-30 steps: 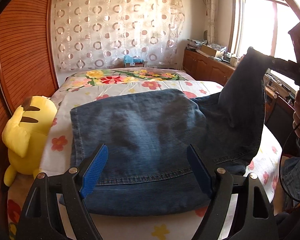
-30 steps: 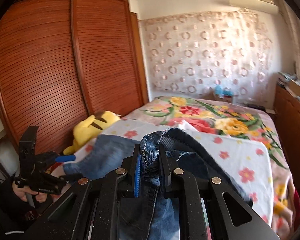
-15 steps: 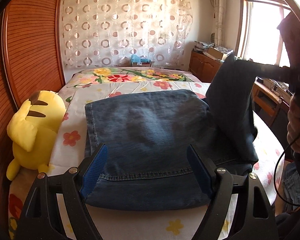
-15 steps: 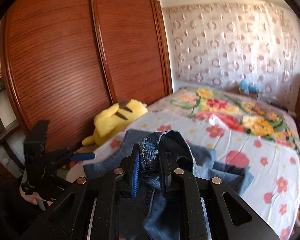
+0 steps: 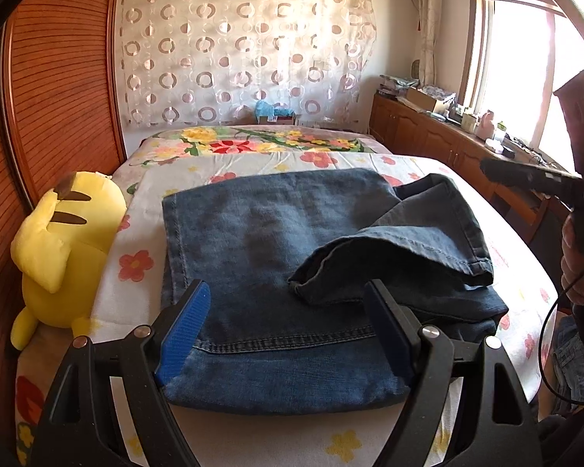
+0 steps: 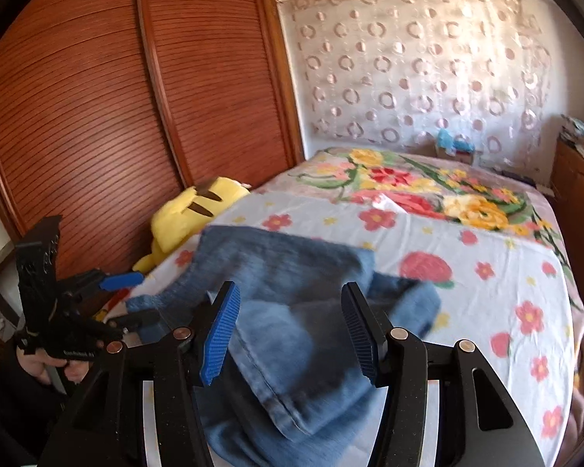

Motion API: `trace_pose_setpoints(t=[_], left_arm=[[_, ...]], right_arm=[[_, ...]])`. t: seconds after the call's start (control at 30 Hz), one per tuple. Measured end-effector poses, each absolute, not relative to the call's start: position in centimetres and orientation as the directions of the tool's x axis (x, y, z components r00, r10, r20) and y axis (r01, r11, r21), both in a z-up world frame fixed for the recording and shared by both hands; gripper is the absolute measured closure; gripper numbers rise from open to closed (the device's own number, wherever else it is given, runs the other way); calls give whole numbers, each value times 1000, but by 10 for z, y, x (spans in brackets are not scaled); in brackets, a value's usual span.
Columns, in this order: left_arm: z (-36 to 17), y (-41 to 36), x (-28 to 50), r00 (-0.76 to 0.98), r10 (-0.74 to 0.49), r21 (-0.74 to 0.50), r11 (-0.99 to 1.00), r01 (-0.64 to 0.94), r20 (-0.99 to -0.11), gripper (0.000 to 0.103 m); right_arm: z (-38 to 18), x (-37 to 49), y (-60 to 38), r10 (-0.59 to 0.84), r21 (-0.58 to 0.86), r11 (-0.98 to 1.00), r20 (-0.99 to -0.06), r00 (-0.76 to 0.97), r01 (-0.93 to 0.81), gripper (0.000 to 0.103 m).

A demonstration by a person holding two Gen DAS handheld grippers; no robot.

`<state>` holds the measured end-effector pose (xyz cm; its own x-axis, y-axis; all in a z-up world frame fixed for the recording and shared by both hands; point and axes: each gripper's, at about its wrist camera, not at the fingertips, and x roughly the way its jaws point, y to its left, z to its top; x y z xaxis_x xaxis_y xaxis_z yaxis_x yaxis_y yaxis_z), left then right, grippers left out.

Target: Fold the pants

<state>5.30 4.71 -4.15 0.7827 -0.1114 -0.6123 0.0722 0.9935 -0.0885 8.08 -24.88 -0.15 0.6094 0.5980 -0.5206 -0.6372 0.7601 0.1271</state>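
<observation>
The blue jeans (image 5: 261,249) lie folded on the bed, with the leg end (image 5: 401,257) flopped loosely over their right half. My left gripper (image 5: 288,303) is open and empty, just above the jeans' near hem. My right gripper (image 6: 292,315) is open and empty above the jeans (image 6: 303,350); it also shows at the right edge of the left wrist view (image 5: 525,179). The left gripper shows at the left of the right wrist view (image 6: 109,288).
A yellow plush toy (image 5: 62,249) lies at the bed's left edge against the wooden wardrobe doors (image 6: 97,116). The floral bedsheet (image 5: 253,144) stretches to a curtained wall. A wooden cabinet (image 5: 428,136) and window stand on the right.
My right gripper opened and let go of the jeans' leg end, which dropped onto the folded jeans. The right gripper drew back to the right. The left gripper stayed open.
</observation>
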Motion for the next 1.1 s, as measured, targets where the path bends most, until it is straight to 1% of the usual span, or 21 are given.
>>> trace_pose_setpoints(t=[0.23, 0.33, 0.37, 0.5, 0.57, 0.67, 0.7, 0.73, 0.8, 0.87, 0.9, 0.93, 0.97, 1.0, 1.03, 1.1], left_arm=[[-54, 37, 77, 753, -137, -69, 990, 121, -644, 21], [-60, 34, 88, 736, -153, -70, 987, 142, -660, 23], [-61, 33, 91, 732, -158, -70, 986, 149, -663, 27], [-68, 30, 106, 709, -167, -74, 984, 160, -685, 35], [-70, 29, 110, 701, -181, -86, 982, 169, -690, 42], [-70, 28, 112, 694, -214, -110, 975, 191, -688, 60], [-70, 28, 110, 695, -215, -109, 975, 194, -686, 62], [-69, 28, 109, 697, -219, -109, 974, 199, -682, 67], [-68, 27, 107, 701, -221, -105, 973, 205, -678, 73], [-68, 27, 105, 704, -231, -110, 971, 214, -672, 85], [-66, 27, 104, 707, -234, -111, 970, 216, -668, 87], [-65, 27, 103, 709, -235, -111, 970, 218, -665, 91], [-61, 27, 99, 716, -242, -112, 968, 225, -655, 93], [-58, 28, 97, 721, -247, -116, 967, 227, -648, 93], [-53, 29, 93, 727, -255, -124, 965, 230, -638, 94], [-41, 29, 86, 744, -256, -124, 965, 230, -617, 94]], right_arm=[[-24, 63, -246, 525, 107, 808, -577, 625, -580, 47], [-28, 64, -243, 522, 127, 813, -590, 616, -568, 45], [-27, 66, -243, 524, 136, 813, -593, 611, -566, 45], [-28, 59, -246, 529, 162, 814, -602, 597, -558, 44], [-30, 56, -244, 533, 174, 812, -610, 586, -557, 44], [-36, 57, -239, 543, 193, 804, -625, 561, -562, 44], [-37, 57, -239, 549, 202, 800, -627, 553, -565, 44], [-38, 57, -237, 559, 216, 793, -630, 539, -570, 44], [-40, 61, -236, 576, 243, 783, -632, 519, -572, 44], [-43, 63, -233, 591, 265, 773, -633, 501, -577, 44], [-45, 66, -234, 595, 270, 769, -634, 495, -579, 46], [-46, 66, -231, 597, 271, 767, -633, 493, -581, 59], [-48, 65, -231, 605, 276, 760, -630, 487, -588, 67], [-49, 65, -231, 616, 285, 751, -629, 474, -596, 78], [-47, 66, -231, 620, 286, 747, -625, 474, -600, 86], [-43, 72, -229, 622, 263, 743, -610, 490, -615, 87]])
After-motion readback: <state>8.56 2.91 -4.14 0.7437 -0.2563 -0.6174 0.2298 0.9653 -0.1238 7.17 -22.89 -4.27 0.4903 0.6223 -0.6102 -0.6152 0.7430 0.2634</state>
